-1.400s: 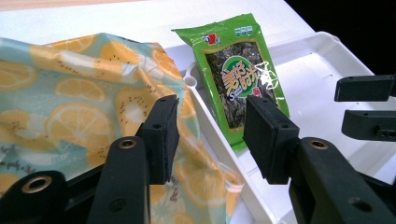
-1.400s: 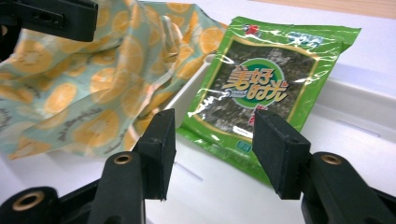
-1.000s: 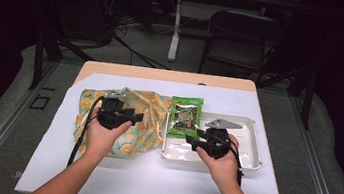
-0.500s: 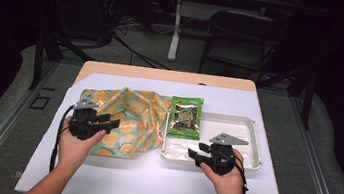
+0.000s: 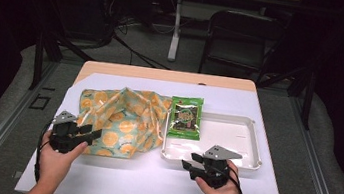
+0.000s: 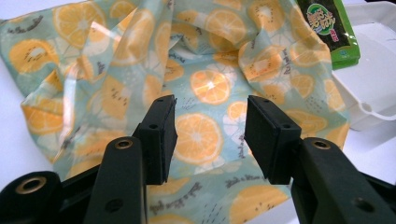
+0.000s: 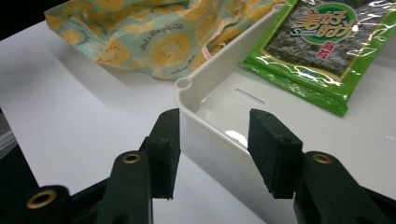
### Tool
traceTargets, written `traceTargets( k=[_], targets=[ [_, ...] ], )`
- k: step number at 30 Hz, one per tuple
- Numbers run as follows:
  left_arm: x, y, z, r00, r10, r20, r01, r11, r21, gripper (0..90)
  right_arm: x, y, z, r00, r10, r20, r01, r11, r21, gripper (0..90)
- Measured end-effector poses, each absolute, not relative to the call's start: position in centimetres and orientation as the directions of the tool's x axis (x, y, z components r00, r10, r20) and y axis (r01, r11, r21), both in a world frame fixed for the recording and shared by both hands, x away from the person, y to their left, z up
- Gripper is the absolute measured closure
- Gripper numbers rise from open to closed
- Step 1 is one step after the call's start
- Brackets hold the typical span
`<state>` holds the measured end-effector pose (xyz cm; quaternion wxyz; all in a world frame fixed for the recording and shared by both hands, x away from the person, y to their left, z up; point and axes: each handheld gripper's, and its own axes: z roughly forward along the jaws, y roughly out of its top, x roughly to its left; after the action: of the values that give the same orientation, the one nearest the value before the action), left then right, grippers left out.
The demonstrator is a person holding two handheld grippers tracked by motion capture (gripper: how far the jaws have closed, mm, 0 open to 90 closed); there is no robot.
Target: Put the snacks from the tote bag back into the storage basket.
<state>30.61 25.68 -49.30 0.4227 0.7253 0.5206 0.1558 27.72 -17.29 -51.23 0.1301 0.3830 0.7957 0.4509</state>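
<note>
Since both hands have drawn back toward me, my left tongs (image 6: 210, 135) hang open near the orange-print bag (image 5: 124, 121) on the table (image 5: 149, 179), while my right tongs (image 7: 215, 149), just narrowing yet empty, straddle the tray's (image 7: 210, 74) near rim.

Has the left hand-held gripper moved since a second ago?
Yes. The left hand-held gripper has slid left and toward the near edge of the table: it was over the middle of the orange-print bag, now it sits at the bag's near-left corner, jaws open.

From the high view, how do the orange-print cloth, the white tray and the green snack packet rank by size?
1. Orange-print cloth and white tray: they look about alike, so I won't rank them.
2. Green snack packet, clearly smallest.
</note>
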Motion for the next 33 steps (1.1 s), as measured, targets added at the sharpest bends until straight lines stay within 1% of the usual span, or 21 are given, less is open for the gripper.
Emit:
traceTargets(
  k=[4, 8, 13, 23, 25, 29, 33],
  targets=[
    [30.3, 26.2, -49.7, 0.430, 0.875, -0.222, 0.608, -0.099, 0.787, 53.8, 27.5, -16.7, -51.9, -0.690, 0.710, 0.142, 0.490, 0.313, 0.813, 53.9],
    [30.0, 26.4, -50.3, 0.445, 0.874, -0.196, 0.603, -0.130, 0.787, 54.2, 27.3, -16.3, -52.5, -0.699, 0.700, 0.149, 0.492, 0.319, 0.810, 53.9],
    [29.7, 26.8, -51.0, 0.434, 0.879, -0.196, 0.603, -0.121, 0.789, 55.0, 27.0, -16.0, -52.9, -0.719, 0.680, 0.143, 0.477, 0.333, 0.813, 53.9],
    [29.4, 27.1, -52.0, 0.443, 0.876, -0.189, 0.604, -0.136, 0.786, 55.2, 26.8, -15.6, -53.9, -0.748, 0.647, 0.146, 0.460, 0.347, 0.817, 54.3],
    [29.4, 27.0, -52.1, 0.450, 0.875, -0.179, 0.606, -0.151, 0.781, 55.2, 26.9, -15.5, -54.2, -0.753, 0.642, 0.149, 0.462, 0.354, 0.813, 54.3],
    [29.5, 26.9, -52.4, 0.448, 0.877, -0.175, 0.604, -0.152, 0.782, 55.2, 26.9, -15.1, -54.7, -0.754, 0.635, 0.165, 0.475, 0.355, 0.805, 54.3],
    [29.6, 26.9, -52.6, 0.447, 0.877, -0.176, 0.605, -0.152, 0.781, 55.2, 26.9, -14.8, -54.9, -0.763, 0.626, 0.160, 0.472, 0.371, 0.799, 54.3]
  ],
)
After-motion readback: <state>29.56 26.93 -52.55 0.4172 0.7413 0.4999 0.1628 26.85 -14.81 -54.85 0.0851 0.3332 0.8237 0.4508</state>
